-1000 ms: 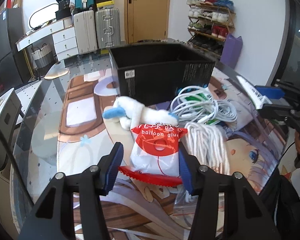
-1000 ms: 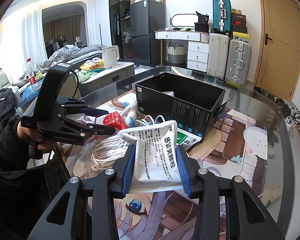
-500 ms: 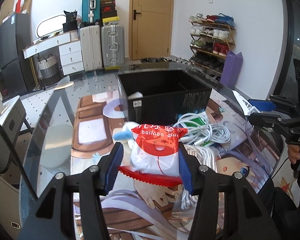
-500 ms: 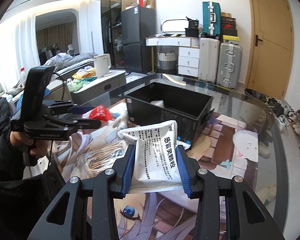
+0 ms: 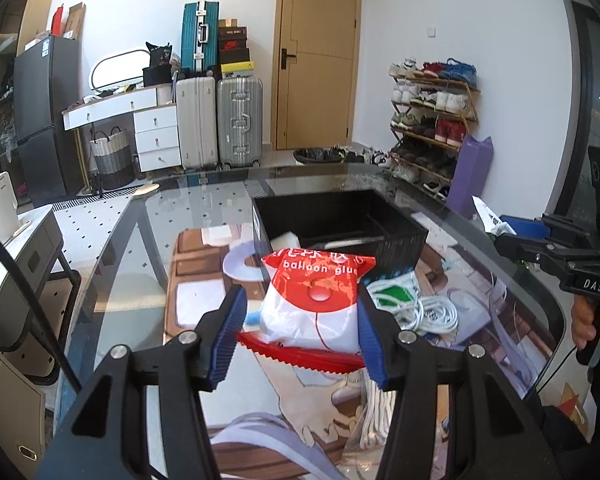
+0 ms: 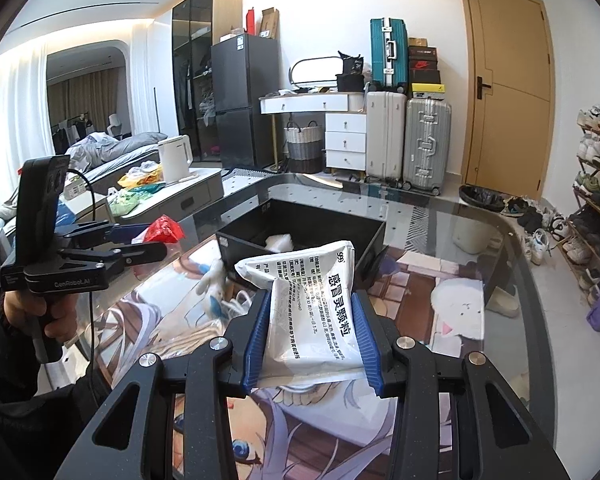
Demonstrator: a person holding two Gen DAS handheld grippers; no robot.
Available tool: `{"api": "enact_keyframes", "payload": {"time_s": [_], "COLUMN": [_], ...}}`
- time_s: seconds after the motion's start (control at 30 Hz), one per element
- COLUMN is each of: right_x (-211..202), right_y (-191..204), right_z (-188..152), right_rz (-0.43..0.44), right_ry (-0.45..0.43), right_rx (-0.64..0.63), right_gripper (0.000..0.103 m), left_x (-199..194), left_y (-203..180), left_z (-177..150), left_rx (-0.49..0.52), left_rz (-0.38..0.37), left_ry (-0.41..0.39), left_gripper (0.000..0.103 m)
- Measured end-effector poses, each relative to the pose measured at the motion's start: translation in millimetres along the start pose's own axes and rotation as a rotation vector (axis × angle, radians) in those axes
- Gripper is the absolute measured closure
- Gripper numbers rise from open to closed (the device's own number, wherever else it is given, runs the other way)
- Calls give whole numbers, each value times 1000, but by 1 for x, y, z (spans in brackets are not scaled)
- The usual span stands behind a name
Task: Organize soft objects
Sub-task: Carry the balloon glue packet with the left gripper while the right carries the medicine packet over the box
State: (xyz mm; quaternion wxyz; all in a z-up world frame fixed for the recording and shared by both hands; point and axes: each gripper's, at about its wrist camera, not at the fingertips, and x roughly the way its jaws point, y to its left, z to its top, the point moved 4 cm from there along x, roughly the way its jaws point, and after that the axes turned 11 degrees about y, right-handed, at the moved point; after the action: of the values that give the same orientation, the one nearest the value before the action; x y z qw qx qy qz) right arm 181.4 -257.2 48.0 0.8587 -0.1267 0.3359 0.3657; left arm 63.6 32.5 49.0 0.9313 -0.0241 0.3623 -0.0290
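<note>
My left gripper [image 5: 300,332] is shut on a red and white "balloon glue" bag [image 5: 316,300] and holds it in the air, short of the open black box [image 5: 384,236]. My right gripper [image 6: 312,336] is shut on a white medicine sachet [image 6: 312,304] with black print, also raised in front of the black box [image 6: 256,248]. A white soft item [image 6: 279,242] lies inside the box. A small white plush with blue parts [image 6: 214,284] lies on the table near the box.
A coil of white cable [image 5: 420,312] and a white rope bundle in a clear bag [image 5: 376,412] lie on the glass table [image 5: 132,240] with its printed mat. Each gripper shows in the other's view: the right one [image 5: 512,240], the left one [image 6: 140,240].
Both grippers have risen with their bags and now look down into the black box from higher up. The left bag has left the table.
</note>
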Motion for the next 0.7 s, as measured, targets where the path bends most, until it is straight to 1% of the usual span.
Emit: {"api": "enact_keyframes", "payload": {"time_s": [0.27, 0.47, 0.7], "right_x": [-5, -6, -1], "right_y": [-8, -9, -9], "right_z": [21, 38, 61], "right_rz": [-28, -21, -12], "right_ry": [-30, -67, -89], "right_rx": [44, 64, 66], "right_gripper": [62, 62, 62], "left_x": [-6, -4, -1], "left_y": [5, 10, 16], "left_z": [22, 37, 51], "left_rx": [-43, -67, -72], "left_rz": [1, 6, 11], "left_ry": [-54, -80, -117], "left_gripper": [51, 51, 51]}}
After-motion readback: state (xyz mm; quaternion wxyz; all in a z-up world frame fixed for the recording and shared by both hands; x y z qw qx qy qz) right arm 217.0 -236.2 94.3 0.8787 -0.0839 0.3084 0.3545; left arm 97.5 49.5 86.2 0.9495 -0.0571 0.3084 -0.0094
